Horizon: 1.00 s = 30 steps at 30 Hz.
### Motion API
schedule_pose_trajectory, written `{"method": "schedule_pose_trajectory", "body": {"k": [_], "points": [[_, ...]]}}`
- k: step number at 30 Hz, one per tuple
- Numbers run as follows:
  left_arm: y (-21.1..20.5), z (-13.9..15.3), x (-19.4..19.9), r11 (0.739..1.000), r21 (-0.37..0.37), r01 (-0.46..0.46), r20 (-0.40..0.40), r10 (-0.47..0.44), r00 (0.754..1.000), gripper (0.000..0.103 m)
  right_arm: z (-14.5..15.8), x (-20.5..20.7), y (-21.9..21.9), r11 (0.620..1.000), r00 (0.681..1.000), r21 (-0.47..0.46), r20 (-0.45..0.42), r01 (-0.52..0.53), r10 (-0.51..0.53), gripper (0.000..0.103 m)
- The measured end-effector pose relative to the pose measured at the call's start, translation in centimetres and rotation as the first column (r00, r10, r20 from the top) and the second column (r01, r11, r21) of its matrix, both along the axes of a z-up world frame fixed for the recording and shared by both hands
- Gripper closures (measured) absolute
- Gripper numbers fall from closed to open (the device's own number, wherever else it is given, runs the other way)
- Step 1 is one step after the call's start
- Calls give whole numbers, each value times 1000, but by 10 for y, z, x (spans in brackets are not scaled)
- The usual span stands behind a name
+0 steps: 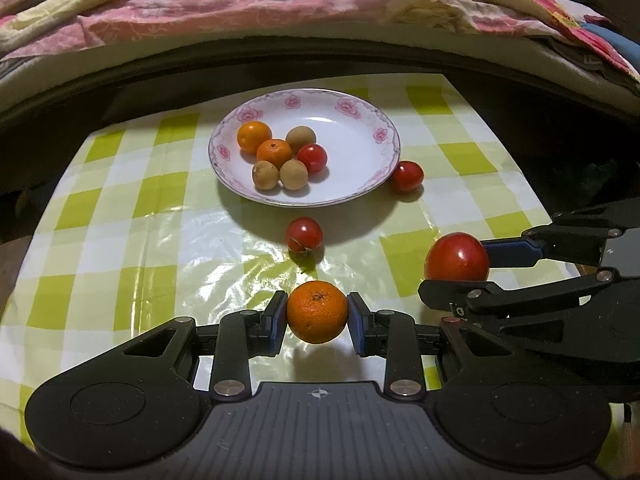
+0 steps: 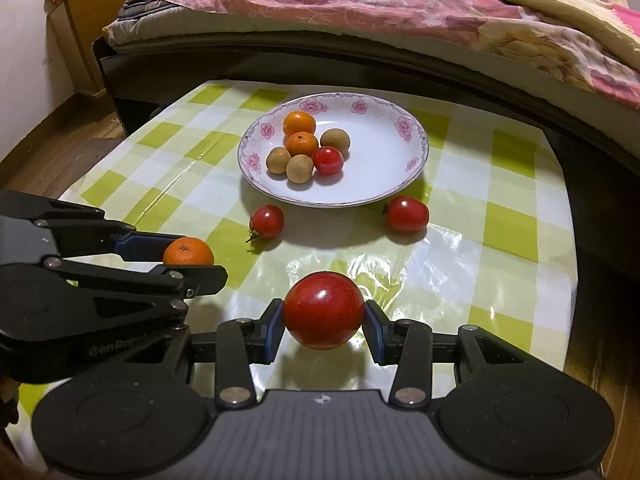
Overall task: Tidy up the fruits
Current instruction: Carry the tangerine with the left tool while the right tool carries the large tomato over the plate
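So: counter (image 2: 508,184) under glossy green-check cloth, rumpled bed (image 2: 360,8) right behind. Left tool (image 1: 317,313) gripping orange (image 1: 317,311), right tool (image 2: 324,312) gripping tomato (image 2: 324,310).

Bed (image 2: 360,12) with floral quilts, wooden floor (image 2: 52,136), wooden cabinet (image 2: 96,20)
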<state>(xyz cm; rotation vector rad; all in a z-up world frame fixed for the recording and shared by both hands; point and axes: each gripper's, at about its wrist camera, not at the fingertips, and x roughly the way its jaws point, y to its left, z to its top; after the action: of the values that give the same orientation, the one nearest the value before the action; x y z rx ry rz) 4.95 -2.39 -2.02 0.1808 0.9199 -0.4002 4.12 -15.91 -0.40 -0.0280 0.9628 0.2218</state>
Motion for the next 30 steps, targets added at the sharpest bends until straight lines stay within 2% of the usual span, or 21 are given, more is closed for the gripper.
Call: {"method": "schedule_pose_trajectory", "body": {"k": [13, 30], "points": [[-2, 16, -2, 1000, -15, -15, 44, 15, 999, 64, 15, -10, -1, 1000, 999, 6, 39, 30, -30, 59], [-14, 30, 24, 999, -23, -45, 86, 47, 995, 66, 26, 15, -9, 997, 994, 14, 80, 79, -80, 59]]}}
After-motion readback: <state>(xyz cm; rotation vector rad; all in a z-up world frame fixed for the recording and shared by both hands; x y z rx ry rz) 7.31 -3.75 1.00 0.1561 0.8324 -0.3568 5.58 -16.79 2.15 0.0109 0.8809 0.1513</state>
